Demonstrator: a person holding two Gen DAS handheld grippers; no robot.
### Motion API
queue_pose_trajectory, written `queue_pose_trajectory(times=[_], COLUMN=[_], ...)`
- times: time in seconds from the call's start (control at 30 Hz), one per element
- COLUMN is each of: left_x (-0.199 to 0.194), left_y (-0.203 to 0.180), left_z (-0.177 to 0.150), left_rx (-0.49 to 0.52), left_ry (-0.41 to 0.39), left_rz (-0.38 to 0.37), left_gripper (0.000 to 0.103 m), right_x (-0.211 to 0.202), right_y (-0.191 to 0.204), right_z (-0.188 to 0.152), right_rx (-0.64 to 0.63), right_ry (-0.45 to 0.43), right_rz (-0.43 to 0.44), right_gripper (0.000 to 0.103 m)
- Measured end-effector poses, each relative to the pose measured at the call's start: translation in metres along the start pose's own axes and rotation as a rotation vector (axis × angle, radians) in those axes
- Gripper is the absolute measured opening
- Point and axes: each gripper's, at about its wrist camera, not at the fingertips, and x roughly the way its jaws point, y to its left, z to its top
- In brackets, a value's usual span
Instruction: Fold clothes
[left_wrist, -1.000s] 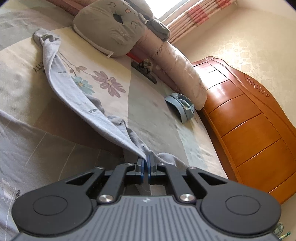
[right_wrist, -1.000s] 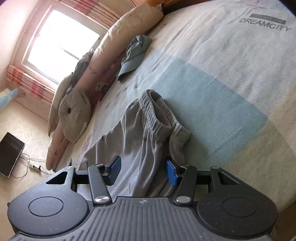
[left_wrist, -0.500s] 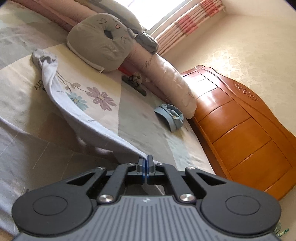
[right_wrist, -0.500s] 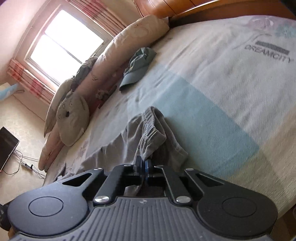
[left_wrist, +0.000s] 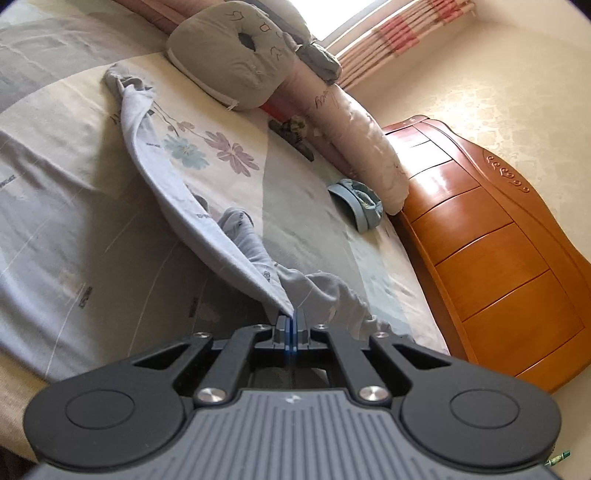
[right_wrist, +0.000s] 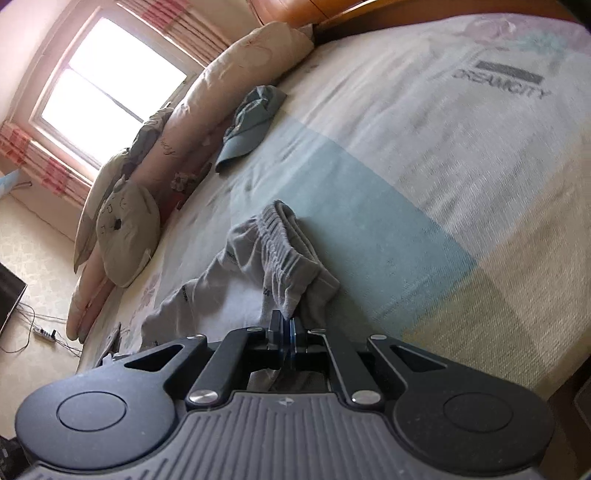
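Observation:
A pair of light grey trousers (left_wrist: 173, 192) lies stretched across the bed (left_wrist: 74, 236). One leg runs from a bunched end near the cat pillow down to my left gripper (left_wrist: 293, 318), which is shut on a fold of the fabric and holds it lifted off the sheet. In the right wrist view the gathered elastic waistband (right_wrist: 280, 240) is bunched up on the blue patch of the sheet. My right gripper (right_wrist: 287, 325) is shut on the trousers (right_wrist: 221, 280) just below that waistband.
A grey cat-face pillow (left_wrist: 225, 62) and a long pink bolster (left_wrist: 354, 136) line the far side of the bed. A blue cap (left_wrist: 356, 205) lies near the bolster. An orange wooden headboard (left_wrist: 498, 258) stands at the right. A window (right_wrist: 107, 88) is behind.
My right gripper went from open around the trousers to shut on them below the waistband. My left gripper pulled its held fold along, drawing the trouser leg taut.

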Motion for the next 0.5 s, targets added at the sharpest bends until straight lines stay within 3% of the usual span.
queue_pose_trajectory(times=[0.23,0.43,0.5], left_x=[0.005,0.018,0.017], left_y=[0.007,0.016,0.014], left_z=[-0.007,-0.013,-0.013], left_rx=[-0.016,-0.018,-0.008], left_ry=[0.037,0.086,0.077], left_rz=[0.025,0.055,0.048], left_gripper=[0.000,0.000,0.000], right_x=[0.002,-0.006,-0.014], right_y=[0.002,0.013,0.025], right_z=[-0.001,-0.004,-0.007], right_rx=[0.007,-0.035,-0.105], right_ry=[0.009,-0.003,-0.023], right_rz=[-0.035,-0.084,-0.122], right_gripper=[0.006,0.024,0.038])
